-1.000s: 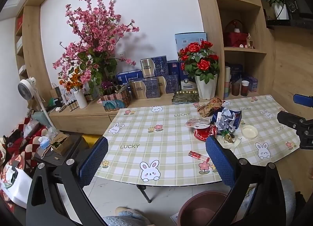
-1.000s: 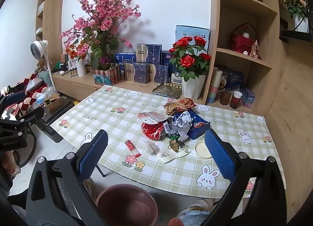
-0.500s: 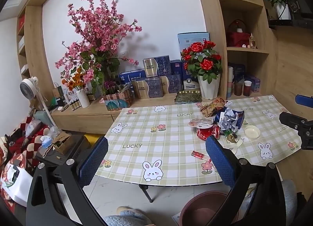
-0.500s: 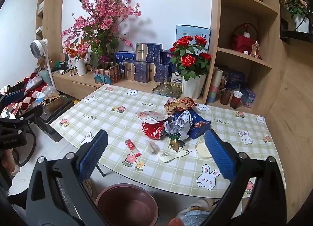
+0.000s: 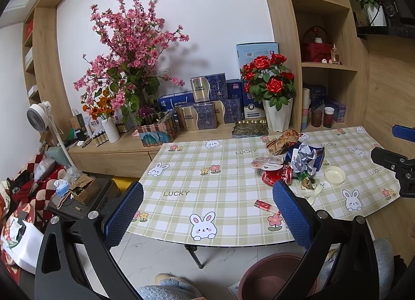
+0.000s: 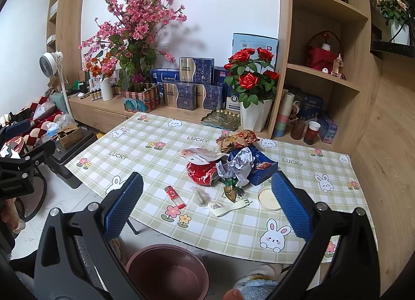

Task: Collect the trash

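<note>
A heap of trash lies on the checked tablecloth: a crushed red can (image 6: pixel 203 171), crumpled paper (image 6: pixel 240 164) on a blue box (image 6: pixel 262 166), brown wrappers (image 6: pixel 237 139), a red lighter (image 6: pixel 175 196), a white spork (image 6: pixel 232 206) and a small round lid (image 6: pixel 268 197). The heap also shows in the left wrist view (image 5: pixel 293 160). A maroon bin (image 6: pixel 167 271) stands on the floor below the table's near edge. My left gripper (image 5: pixel 207 211) and right gripper (image 6: pixel 206 204) are both open and empty, held back from the table.
A rose pot (image 6: pixel 255 116), a metal tray (image 6: pixel 221 119), gift boxes (image 6: pixel 193 90) and a pink blossom vase (image 6: pixel 140 48) stand on the sideboard behind the table. Shelves rise at the right. A fan (image 6: pixel 50 62) and clutter are at the left.
The left wrist view has shifted slightly, so the table and trash sit a little further right and up. The right view is nearly unchanged. Both grippers stay open.
</note>
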Tool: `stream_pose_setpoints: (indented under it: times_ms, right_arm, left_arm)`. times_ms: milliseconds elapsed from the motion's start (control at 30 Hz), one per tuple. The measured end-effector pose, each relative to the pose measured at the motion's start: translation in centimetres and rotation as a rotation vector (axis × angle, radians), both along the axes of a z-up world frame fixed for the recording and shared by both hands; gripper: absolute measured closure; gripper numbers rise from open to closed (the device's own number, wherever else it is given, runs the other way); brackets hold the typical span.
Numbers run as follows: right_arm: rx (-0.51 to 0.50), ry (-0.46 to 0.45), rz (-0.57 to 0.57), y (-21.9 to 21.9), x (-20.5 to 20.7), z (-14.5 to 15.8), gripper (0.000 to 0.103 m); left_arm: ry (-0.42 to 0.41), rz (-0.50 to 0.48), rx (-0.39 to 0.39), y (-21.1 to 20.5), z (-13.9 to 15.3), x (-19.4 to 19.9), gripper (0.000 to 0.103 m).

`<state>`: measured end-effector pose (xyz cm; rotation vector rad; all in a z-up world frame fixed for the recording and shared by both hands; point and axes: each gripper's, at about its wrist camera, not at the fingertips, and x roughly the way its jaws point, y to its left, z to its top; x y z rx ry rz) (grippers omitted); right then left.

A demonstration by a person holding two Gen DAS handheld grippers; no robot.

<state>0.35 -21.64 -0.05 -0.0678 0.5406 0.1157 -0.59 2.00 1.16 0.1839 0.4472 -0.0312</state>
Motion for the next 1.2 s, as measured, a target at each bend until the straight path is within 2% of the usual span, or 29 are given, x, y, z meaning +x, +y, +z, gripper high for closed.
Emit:
stream_pose_setpoints:
  times_ms: [1200]
  right_arm:
    - [-0.006,0.000,-0.001,-0.07,-0.08,0.05,0.006]
  left_arm:
    - [0.001,0.001,0.000,0.04,-0.16,0.15,0.005]
